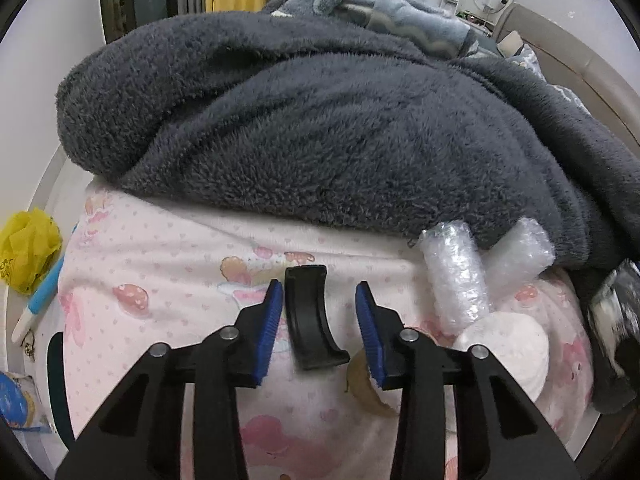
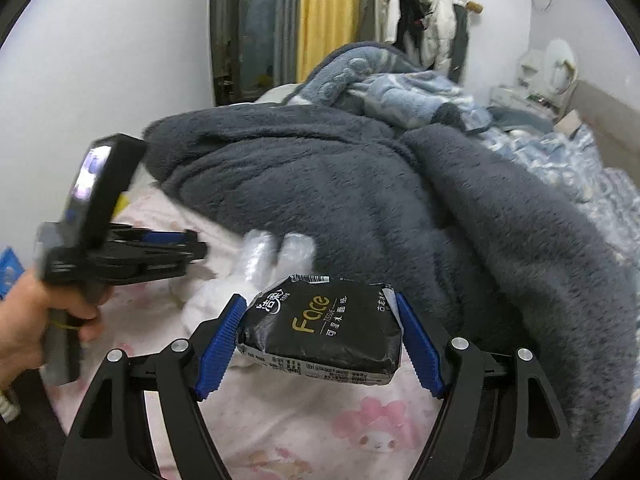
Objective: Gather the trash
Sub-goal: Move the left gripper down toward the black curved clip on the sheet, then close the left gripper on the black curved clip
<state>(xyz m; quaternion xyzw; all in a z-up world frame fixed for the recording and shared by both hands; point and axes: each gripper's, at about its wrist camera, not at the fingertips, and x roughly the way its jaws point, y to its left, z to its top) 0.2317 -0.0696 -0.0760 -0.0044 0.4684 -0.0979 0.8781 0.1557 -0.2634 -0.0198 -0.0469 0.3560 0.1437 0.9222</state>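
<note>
My left gripper [image 1: 320, 320] is open, its blue pads on either side of a curved black plastic piece [image 1: 310, 320] lying on the pink printed bedsheet [image 1: 160, 280]. Rolls of bubble wrap [image 1: 456, 276] and a crumpled white tissue [image 1: 508, 344] lie to its right, with a brown scrap [image 1: 366, 390] under the right finger. My right gripper [image 2: 320, 340] is shut on a black face-tissue pack [image 2: 324, 328], held above the sheet. The left gripper [image 2: 152, 252] shows in the right wrist view, blurred, with the bubble wrap [image 2: 276, 256] beyond.
A thick grey fleece blanket [image 1: 300, 120] covers the bed behind the trash, with a blue patterned blanket [image 2: 400, 84] further back. A yellow plastic bag [image 1: 28, 252] and a blue-white pen-like stick [image 1: 38, 304] lie left of the bed. Curtains [image 2: 328, 16] and hanging clothes [image 2: 420, 20] stand at the far wall.
</note>
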